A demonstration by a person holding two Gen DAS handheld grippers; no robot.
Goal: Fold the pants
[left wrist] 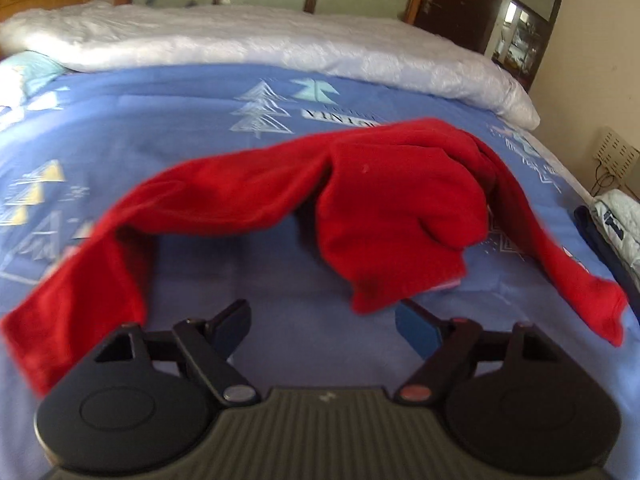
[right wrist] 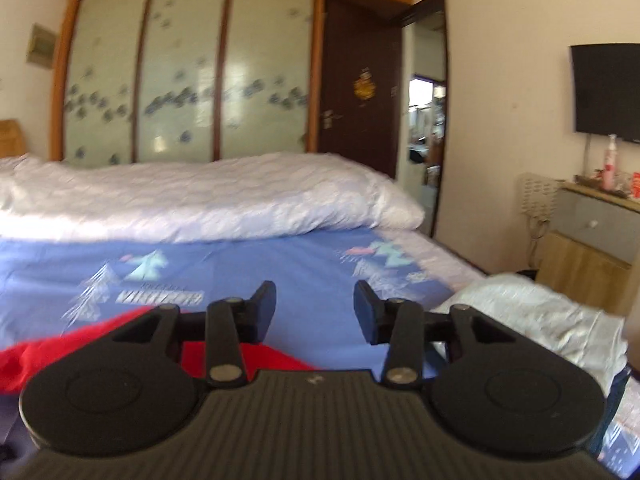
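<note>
Red pants (left wrist: 360, 200) lie crumpled on the blue patterned bed sheet (left wrist: 160, 120), one leg trailing to the left front and one to the right. My left gripper (left wrist: 322, 320) is open and empty, just in front of the bunched middle of the pants, not touching them. My right gripper (right wrist: 315, 308) is open and empty, held above the sheet (right wrist: 300, 264). Part of the red pants (right wrist: 48, 352) shows at its lower left, mostly hidden behind the gripper body.
A white quilt (left wrist: 260, 44) lies folded along the far side of the bed. Folded light bedding (right wrist: 540, 320) sits at the bed's right edge. A wardrobe (right wrist: 184, 72), a door (right wrist: 360, 80), a dresser (right wrist: 592, 240) and a wall TV (right wrist: 608, 92) stand beyond.
</note>
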